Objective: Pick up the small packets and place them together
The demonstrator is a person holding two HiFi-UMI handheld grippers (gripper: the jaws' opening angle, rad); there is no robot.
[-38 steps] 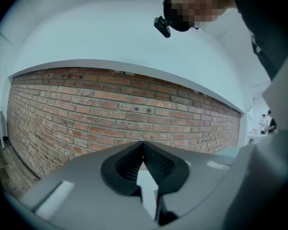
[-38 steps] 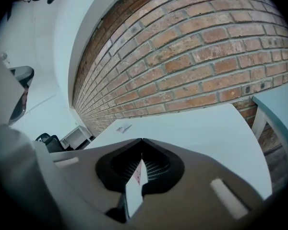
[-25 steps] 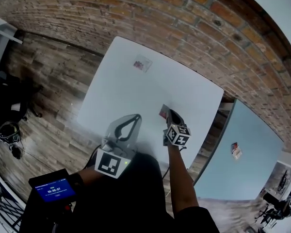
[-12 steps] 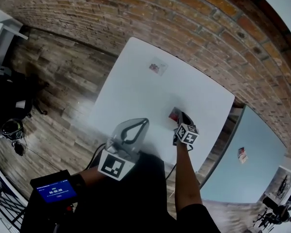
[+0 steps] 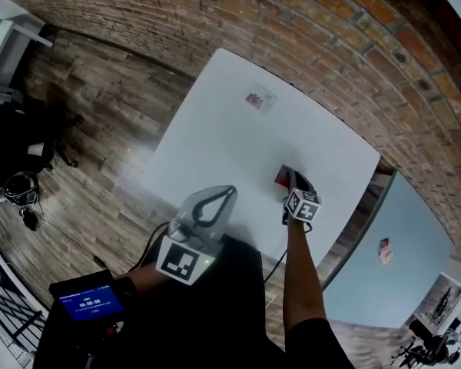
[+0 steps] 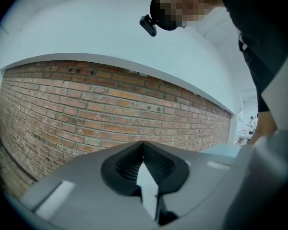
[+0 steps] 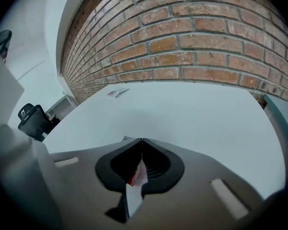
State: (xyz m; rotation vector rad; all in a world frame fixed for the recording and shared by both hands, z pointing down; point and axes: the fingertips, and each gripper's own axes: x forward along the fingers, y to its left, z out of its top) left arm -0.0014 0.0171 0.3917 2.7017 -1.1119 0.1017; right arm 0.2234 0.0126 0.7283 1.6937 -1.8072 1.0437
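Right gripper view | right claw (image 7: 142,139) clamps red-white packet (image 7: 136,176) at its tips | left claw (image 6: 143,143) closed, empty

The right tongs (image 5: 292,174), pinched on a red-and-white packet (image 5: 281,177), have sunk nearer the bench (image 5: 215,129), and their marker cube (image 5: 303,205) looks smaller. The left tongs (image 5: 231,190) have drifted slightly sideways. The bench now sits further right in the head view.

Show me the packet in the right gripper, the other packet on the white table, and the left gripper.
held packet (image 7: 137,175): right gripper view, its red-and-white edge between the shut jaws.
far packet (image 5: 260,99): head view, its middle.
left gripper (image 5: 231,191): head view, its closed tip.
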